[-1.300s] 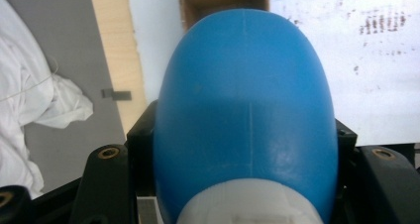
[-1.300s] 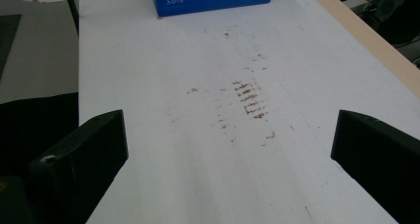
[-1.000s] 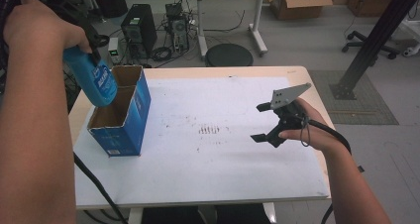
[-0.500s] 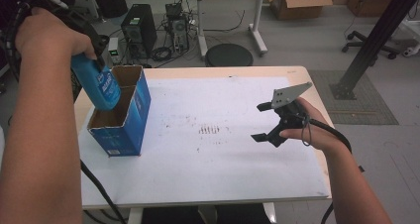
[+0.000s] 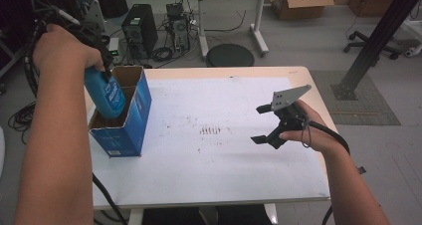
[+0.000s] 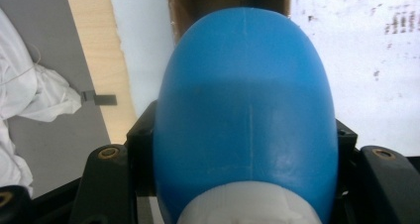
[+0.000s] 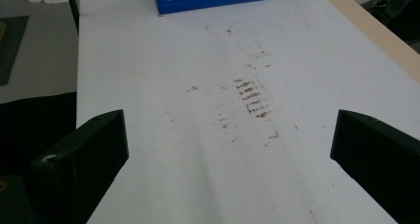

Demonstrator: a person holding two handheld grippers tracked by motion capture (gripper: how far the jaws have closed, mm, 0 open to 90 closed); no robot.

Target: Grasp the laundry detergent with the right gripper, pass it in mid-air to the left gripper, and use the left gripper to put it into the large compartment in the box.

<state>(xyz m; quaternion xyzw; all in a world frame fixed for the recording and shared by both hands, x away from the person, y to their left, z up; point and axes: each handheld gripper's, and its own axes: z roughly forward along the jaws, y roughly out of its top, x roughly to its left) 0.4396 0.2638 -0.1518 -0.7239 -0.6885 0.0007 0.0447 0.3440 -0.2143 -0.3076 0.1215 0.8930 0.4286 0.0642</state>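
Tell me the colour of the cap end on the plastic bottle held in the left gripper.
White, on the blue plastic bottle; its cap end shows best in the left gripper view.

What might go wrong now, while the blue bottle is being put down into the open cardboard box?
1. The blue bottle is tilted at the box opening, beside an inner divider; it may catch on the rim or divider.
2. The box stands near the table's left edge, and nothing holds it; a push from the bottle might shift or tip it.
3. The left tool grips the round bottle near its white end; it may slip.
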